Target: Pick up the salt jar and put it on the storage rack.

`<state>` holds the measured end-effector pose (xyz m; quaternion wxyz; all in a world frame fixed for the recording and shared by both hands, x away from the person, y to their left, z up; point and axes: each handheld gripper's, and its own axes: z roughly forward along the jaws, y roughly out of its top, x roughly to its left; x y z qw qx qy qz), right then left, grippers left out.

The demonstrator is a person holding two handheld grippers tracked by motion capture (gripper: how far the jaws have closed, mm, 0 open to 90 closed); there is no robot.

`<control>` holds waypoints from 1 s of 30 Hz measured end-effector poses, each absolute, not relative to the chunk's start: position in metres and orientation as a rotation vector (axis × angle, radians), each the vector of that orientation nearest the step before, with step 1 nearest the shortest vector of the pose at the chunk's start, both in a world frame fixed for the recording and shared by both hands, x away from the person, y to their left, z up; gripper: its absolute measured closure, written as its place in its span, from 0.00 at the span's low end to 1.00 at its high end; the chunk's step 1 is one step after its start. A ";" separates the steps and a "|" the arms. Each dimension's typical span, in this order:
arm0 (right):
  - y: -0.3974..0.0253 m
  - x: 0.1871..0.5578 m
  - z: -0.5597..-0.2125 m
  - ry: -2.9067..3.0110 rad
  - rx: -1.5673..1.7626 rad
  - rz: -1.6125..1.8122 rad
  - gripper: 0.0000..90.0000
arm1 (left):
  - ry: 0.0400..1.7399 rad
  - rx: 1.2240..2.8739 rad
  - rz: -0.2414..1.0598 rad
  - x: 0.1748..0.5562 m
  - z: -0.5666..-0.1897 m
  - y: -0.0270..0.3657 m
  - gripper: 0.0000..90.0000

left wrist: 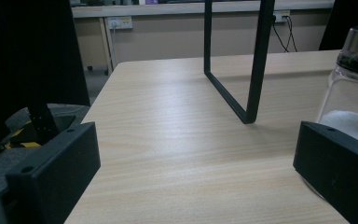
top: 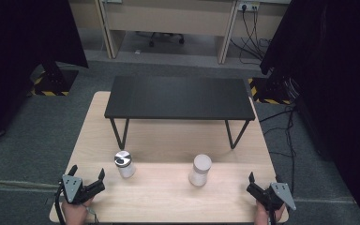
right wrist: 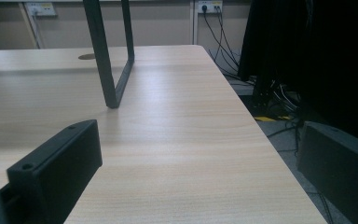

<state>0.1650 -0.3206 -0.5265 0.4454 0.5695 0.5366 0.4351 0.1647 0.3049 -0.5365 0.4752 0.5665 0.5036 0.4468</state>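
Observation:
A glass jar [top: 124, 164] with a silver lid and white powder inside stands on the light wood table [top: 168, 197], left of centre. A white cylindrical container [top: 200, 169] stands to its right. My left gripper [top: 88, 171] rests at the table's front left corner, open, just left of the jar. In the left gripper view the jar [left wrist: 354, 93] rises behind the right jaw, and the left gripper [left wrist: 196, 186] holds nothing. My right gripper [top: 264, 180] sits at the front right corner, open and empty, well right of the white container. The right gripper [right wrist: 196, 186] frames bare tabletop.
A low black riser [top: 180, 97] on thin metal legs stands across the back half of the table. One leg [left wrist: 254, 70] is ahead of the left gripper, another leg [right wrist: 107, 56] ahead of the right. Cables [right wrist: 279, 98] and dark curtains lie past the table's right edge.

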 end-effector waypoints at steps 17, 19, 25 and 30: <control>-0.322 0.165 -0.526 1.351 1.396 1.078 0.00 | 1.221 1.390 1.009 0.167 -0.530 0.310 0.00; -0.322 0.165 -0.526 1.345 1.399 1.084 0.00 | 1.209 1.400 1.006 0.167 -0.529 0.308 0.00; -0.324 0.164 -0.527 1.349 1.389 1.096 0.00 | 1.196 1.402 0.976 0.166 -0.526 0.302 0.00; -0.325 0.163 -0.528 1.346 1.386 1.109 0.00 | 1.162 1.418 0.950 0.166 -0.524 0.291 0.00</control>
